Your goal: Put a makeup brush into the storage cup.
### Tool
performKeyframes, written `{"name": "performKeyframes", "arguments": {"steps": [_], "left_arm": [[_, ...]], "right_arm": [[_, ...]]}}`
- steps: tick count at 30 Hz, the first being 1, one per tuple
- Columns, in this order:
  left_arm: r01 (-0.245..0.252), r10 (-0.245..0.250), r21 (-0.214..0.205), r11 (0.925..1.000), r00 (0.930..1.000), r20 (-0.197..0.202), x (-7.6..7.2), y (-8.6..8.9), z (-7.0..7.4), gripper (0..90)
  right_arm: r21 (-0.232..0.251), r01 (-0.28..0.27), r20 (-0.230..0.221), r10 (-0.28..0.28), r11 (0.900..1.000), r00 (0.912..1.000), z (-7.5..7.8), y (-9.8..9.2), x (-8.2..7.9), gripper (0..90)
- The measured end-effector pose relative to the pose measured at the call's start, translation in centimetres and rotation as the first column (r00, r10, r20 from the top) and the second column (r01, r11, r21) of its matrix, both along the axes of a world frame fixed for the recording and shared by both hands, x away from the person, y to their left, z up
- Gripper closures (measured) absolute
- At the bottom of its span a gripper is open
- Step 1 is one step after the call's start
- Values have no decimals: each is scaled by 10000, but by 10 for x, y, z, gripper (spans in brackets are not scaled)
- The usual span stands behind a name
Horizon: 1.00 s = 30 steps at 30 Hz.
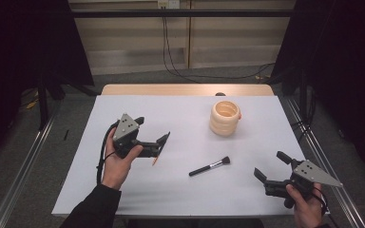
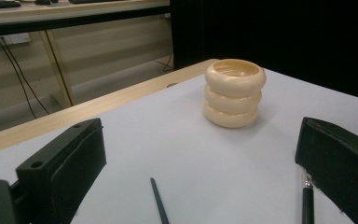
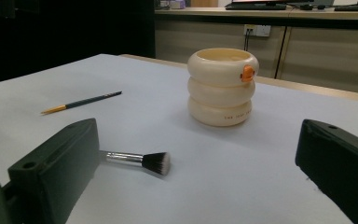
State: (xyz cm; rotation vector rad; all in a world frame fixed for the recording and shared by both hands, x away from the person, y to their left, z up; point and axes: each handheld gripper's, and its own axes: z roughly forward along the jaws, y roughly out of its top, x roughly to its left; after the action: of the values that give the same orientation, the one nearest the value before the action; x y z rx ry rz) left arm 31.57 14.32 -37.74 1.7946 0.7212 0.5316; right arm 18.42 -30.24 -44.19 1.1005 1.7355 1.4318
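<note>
1. The right gripper [image 1: 272, 167] is at about 5 o'clock on the white table [image 1: 123, 190], held in a hand [image 1: 309, 204]. Its jaws stand wide apart with nothing between them.
2. The left gripper [image 1: 153, 137] is at about 9 o'clock, held in the other hand [image 1: 116, 166]. Its jaws are also wide apart and hold nothing. A thin pencil [image 1: 155, 160] lies on the table just under it.
3. The makeup brush [image 1: 210, 166] lies flat near the middle of the table, between the two grippers and touching neither. It has a black handle, a silver ferrule and a short dark head that points to about 2 o'clock.
4. The cream cup [image 1: 225, 118], shaped like three stacked rings, stands upright at about 1 o'clock, well apart from the brush.
5. The right gripper view shows the brush head [image 3: 157, 163] with pale tips, and a small orange knob [image 3: 247, 73] on the top ring of the cup [image 3: 220, 88]; the pencil [image 3: 81, 102] lies farther off at 10 o'clock.
6. The left gripper view shows the cup [image 2: 234, 93] from its plain side, and two dark slim handles [image 2: 159, 201] low on the table.
</note>
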Motion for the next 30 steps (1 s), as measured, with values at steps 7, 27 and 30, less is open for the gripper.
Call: {"name": "performKeyframes", "arguments": {"steps": [7, 27, 30], "left_arm": [[-92, 94, 107, 9999, 9998, -200, 11, -4, 4, 20], [290, -84, 1127, 9932, 9838, -1789, 36, -15, -6, 24], [325, -60, 1317, 9908, 9804, -1970, 38, -17, -6, 27]], "right_arm": [[-83, -98, 25, 98, 9999, 9999, 0, 1, -1, 0], [-217, -113, 78, 115, 9997, 9999, 1, 1, -1, 0], [-162, -134, 47, 135, 9998, 9999, 1, 1, -1, 0]]}}
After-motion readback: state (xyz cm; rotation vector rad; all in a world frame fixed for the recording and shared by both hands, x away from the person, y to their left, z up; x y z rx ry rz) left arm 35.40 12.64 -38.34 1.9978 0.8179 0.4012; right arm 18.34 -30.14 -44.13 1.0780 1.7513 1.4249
